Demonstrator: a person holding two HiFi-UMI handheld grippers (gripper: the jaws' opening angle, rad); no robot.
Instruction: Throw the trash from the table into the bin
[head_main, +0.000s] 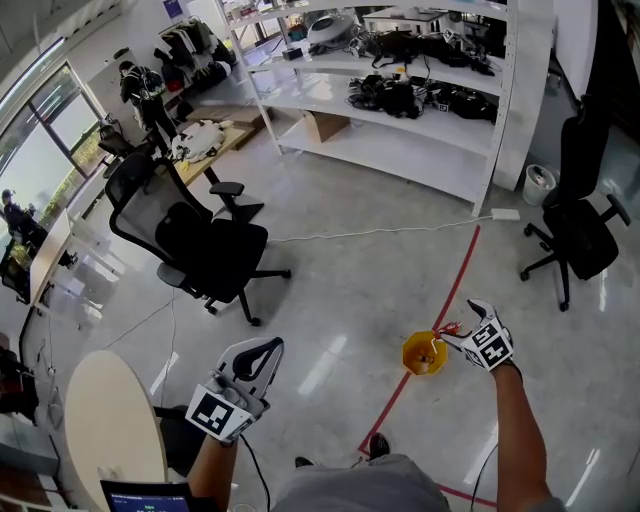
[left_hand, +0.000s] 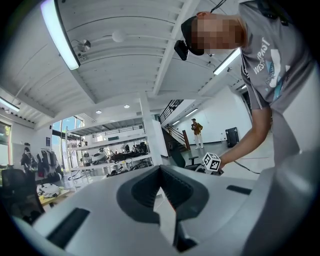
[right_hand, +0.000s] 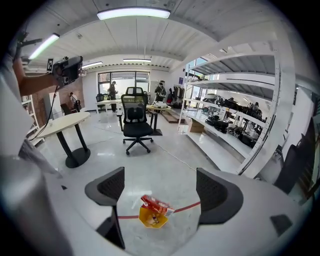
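Yellow faceted plastic bin (head_main: 410, 350) on glossy grey floor (head_main: 340, 290), across a red tape line (head_main: 452, 285), lower right of head view. Right gripper (right_hand: 161, 191) released, ribbed black jaws wide apart; shiny red packet (right_hand: 157, 205) between them above the bin, seemingly touching neither. Left gripper (head_main: 262, 350) clenched, empty, lower left.

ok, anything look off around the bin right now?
One thing: the red packet is tilted over the mouth of the yellow bin, not down inside. The right tongs are open above it, so it may be mid-drop or caught on the rim; can't tell which. Nothing else stands out.
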